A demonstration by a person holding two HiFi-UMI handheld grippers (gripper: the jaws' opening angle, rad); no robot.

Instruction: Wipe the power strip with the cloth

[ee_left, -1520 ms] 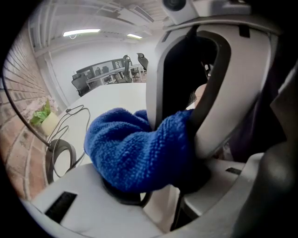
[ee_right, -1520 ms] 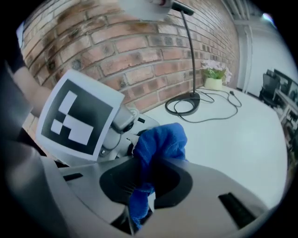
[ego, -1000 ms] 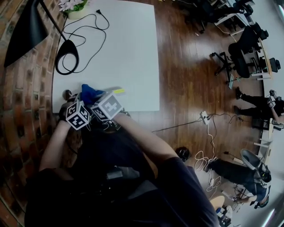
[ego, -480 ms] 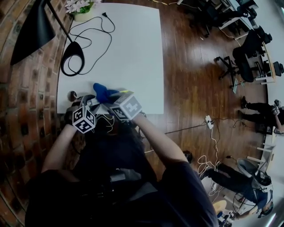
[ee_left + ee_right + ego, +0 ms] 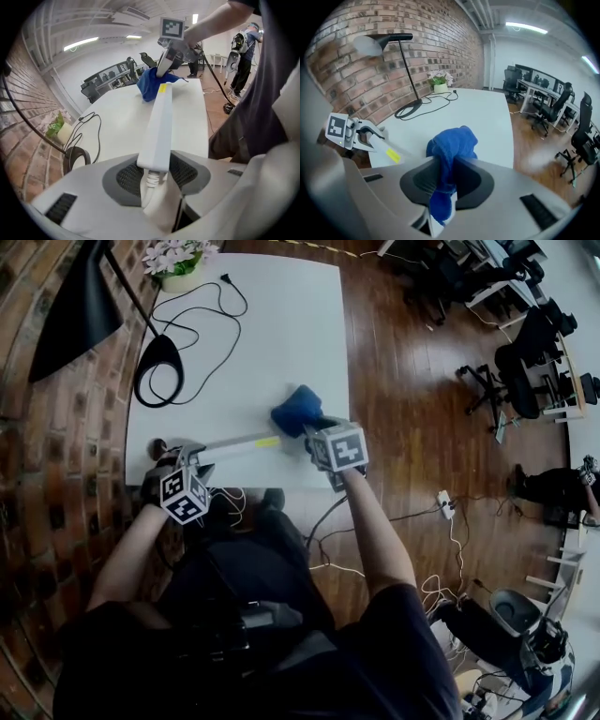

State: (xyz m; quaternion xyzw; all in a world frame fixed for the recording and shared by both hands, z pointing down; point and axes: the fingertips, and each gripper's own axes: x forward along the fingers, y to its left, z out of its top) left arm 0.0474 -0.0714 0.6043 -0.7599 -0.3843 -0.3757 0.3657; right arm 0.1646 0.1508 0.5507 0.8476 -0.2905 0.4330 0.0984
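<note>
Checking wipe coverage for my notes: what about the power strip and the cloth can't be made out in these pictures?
- Power strip sockets: too small in the head view, steeply foreshortened in the left gripper view.
- Its far end: covered by the cloth in the head and left gripper views.
- Its cord's run: hidden within the left claw, left gripper view.
- Yellow label print: too small everywhere.

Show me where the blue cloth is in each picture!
Head view: the blue cloth sits mid-picture near the table's right edge, at the tip of the right gripper.
Left gripper view: top middle, at the far end of the power strip.
Right gripper view: low centre, pinched between the jaws.
Shared landmark: the yellow label on the power strip shows in all three.
</note>
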